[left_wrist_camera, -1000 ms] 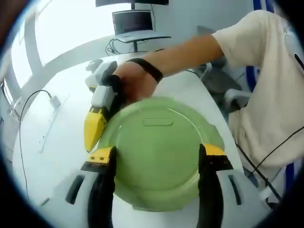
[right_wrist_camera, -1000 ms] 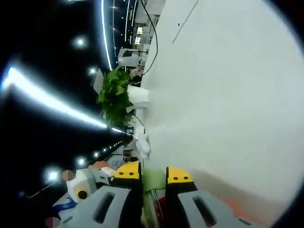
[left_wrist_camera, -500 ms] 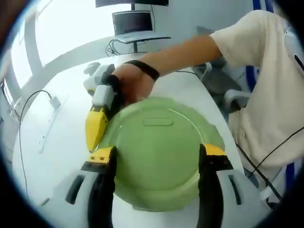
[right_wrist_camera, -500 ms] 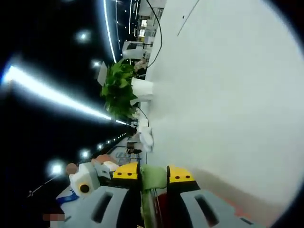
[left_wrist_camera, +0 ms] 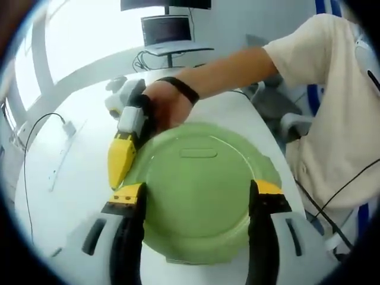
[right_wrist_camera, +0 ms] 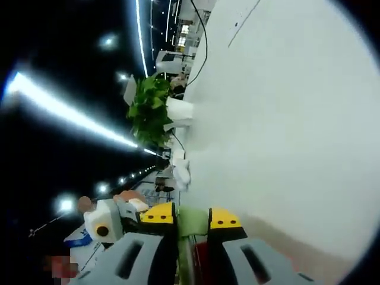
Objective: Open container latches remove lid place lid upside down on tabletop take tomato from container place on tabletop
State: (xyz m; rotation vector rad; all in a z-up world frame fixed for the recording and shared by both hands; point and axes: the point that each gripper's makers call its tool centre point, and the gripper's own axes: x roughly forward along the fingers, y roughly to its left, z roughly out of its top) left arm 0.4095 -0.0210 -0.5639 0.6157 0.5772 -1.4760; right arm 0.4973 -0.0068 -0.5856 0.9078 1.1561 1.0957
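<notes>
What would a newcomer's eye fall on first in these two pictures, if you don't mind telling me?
Most likely the big round green lid, sitting low in the left gripper view between the left gripper's spread yellow-tipped jaws. The right gripper comes in at the lid's left edge, held by a hand wearing a black wristband. In the right gripper view, a potted plant stands out against the dark, beside the white tabletop.

Smooth, slightly glossy green plastic on the lid (left_wrist_camera: 196, 190). Matt white finish across the table (left_wrist_camera: 65, 178). Soft cream cloth for the sleeve (left_wrist_camera: 309, 47).
</notes>
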